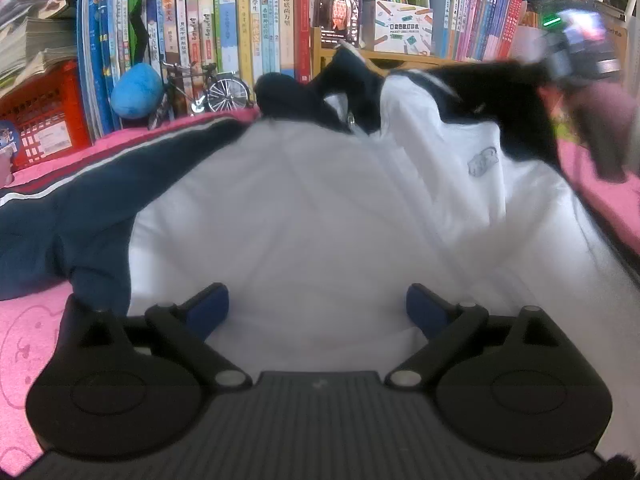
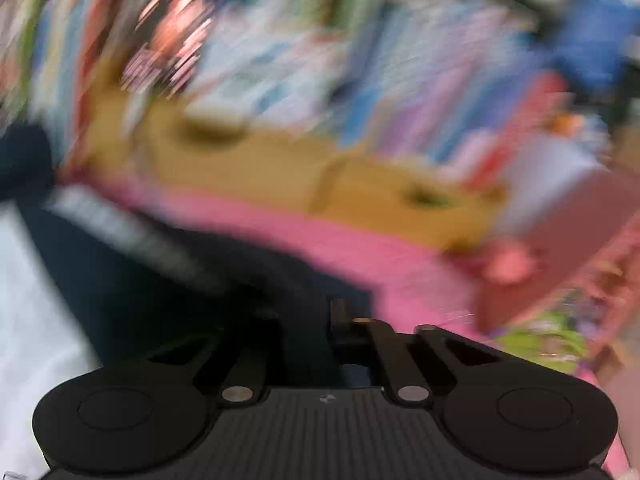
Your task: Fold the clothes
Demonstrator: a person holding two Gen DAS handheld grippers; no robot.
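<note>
A white jacket with navy sleeves [image 1: 304,208] lies on a pink blanket [image 1: 32,340]. Its left navy sleeve [image 1: 80,200] stretches out to the left. My left gripper [image 1: 318,308] is open, its blue pads resting over the white body near the hem. In the left wrist view my right gripper [image 1: 576,44] is blurred at the upper right and lifts the right navy sleeve [image 1: 516,100] over the body. The right wrist view is motion-blurred; there my right gripper [image 2: 320,320] is shut on the navy sleeve [image 2: 160,288].
A bookshelf with several upright books [image 1: 256,24] lines the back. A model bicycle [image 1: 208,88], a blue ball [image 1: 134,90] and a red crate [image 1: 44,120] stand at the back left. A wooden shelf edge [image 2: 304,176] is behind the blanket.
</note>
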